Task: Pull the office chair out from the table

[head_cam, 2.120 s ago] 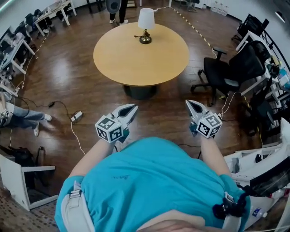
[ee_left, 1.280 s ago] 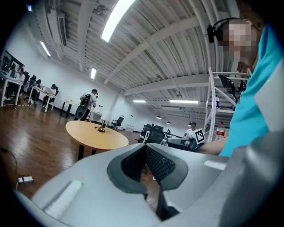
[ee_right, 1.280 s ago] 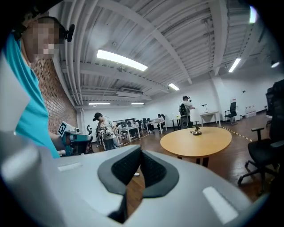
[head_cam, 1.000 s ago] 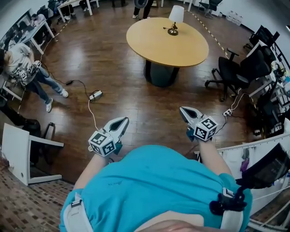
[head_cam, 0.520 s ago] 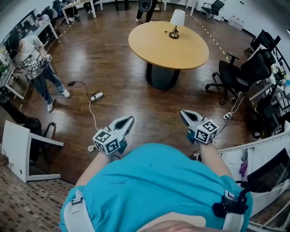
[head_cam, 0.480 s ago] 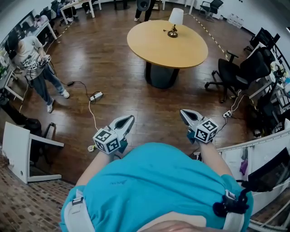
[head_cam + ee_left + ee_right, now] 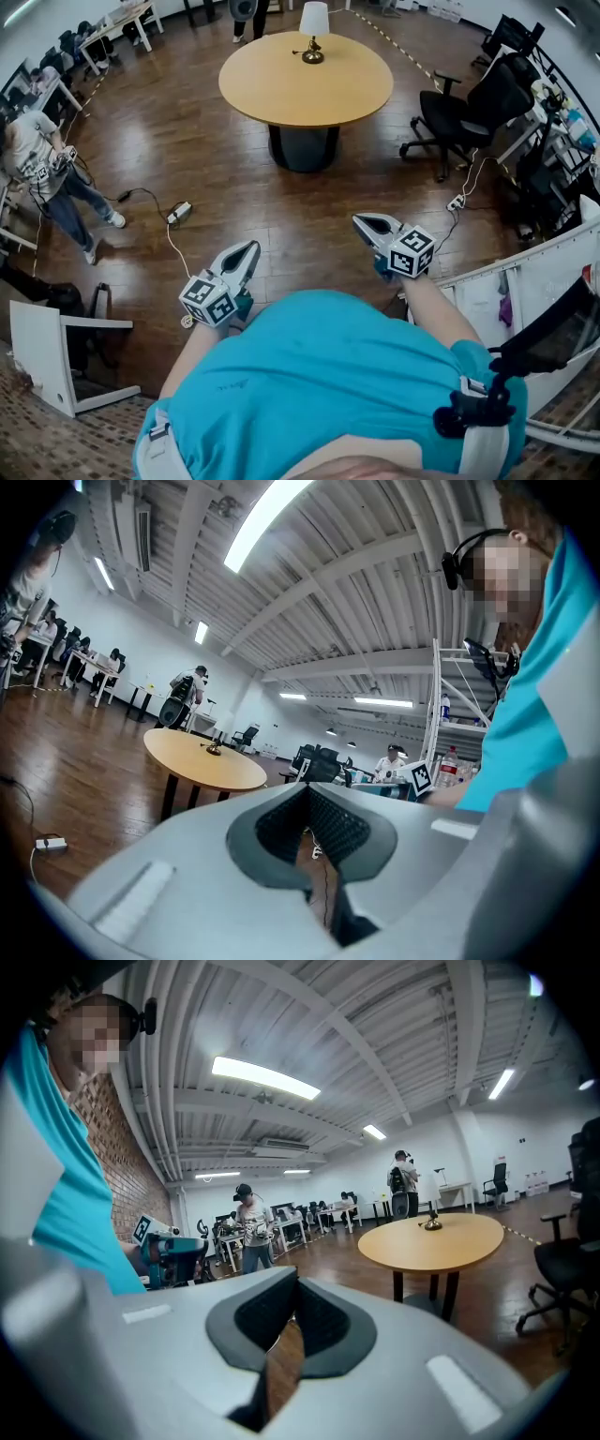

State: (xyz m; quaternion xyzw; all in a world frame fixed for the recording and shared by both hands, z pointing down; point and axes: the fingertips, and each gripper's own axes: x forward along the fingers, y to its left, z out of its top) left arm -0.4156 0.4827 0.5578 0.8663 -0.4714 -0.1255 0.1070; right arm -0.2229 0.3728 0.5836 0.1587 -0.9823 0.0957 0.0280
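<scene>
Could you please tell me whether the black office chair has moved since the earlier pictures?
No. The office chair stands where it did, right of the round table with the same gap of floor between them.

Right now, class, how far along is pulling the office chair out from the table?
Done: nothing. The office chair stands untouched at the right, far from both grippers. In hand: nothing. The left gripper and right gripper are shut and empty, held out in front of the person. Left: reach the chair, grip it, pull it out.
</scene>
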